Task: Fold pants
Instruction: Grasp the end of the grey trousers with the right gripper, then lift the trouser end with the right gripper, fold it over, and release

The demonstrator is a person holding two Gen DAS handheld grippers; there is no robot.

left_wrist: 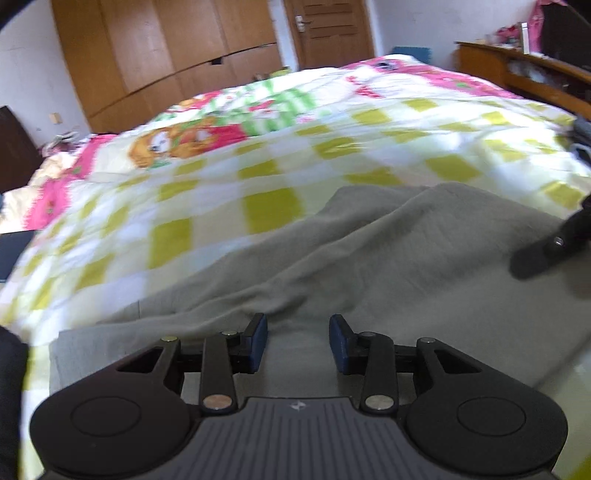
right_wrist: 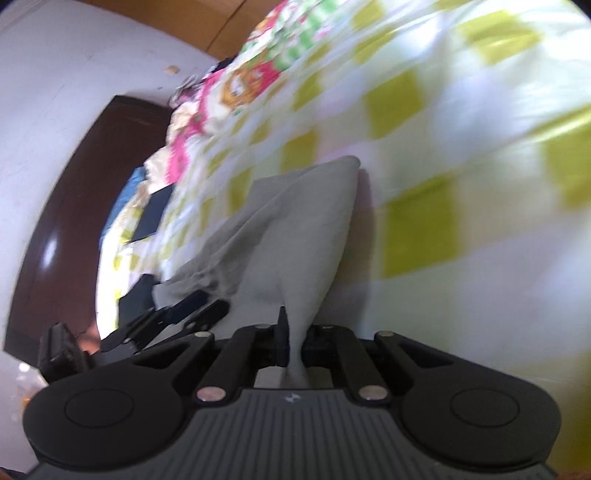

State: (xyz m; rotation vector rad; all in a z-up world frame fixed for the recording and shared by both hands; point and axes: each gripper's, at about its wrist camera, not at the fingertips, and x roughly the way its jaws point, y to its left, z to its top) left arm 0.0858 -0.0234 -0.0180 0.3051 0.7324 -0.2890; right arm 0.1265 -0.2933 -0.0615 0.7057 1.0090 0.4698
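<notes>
Grey pants point(left_wrist: 369, 258) lie on a checked bedspread point(left_wrist: 258, 155), with a fold ridge running across them. My left gripper point(left_wrist: 298, 341) is open just above the near part of the pants, nothing between its blue pads. My right gripper point(right_wrist: 295, 341) is shut on a pinched edge of the grey pants point(right_wrist: 295, 236) and lifts the cloth off the bed. The right gripper's finger shows at the right edge of the left wrist view point(left_wrist: 546, 251). The left gripper shows at the lower left of the right wrist view point(right_wrist: 173, 314).
The bed has a yellow-green checked and pink cartoon cover point(right_wrist: 443, 166). A wooden wardrobe point(left_wrist: 166, 55) and door point(left_wrist: 328, 33) stand behind it. A wooden shelf point(left_wrist: 524, 70) is at the right. A dark headboard point(right_wrist: 74, 203) is at the left.
</notes>
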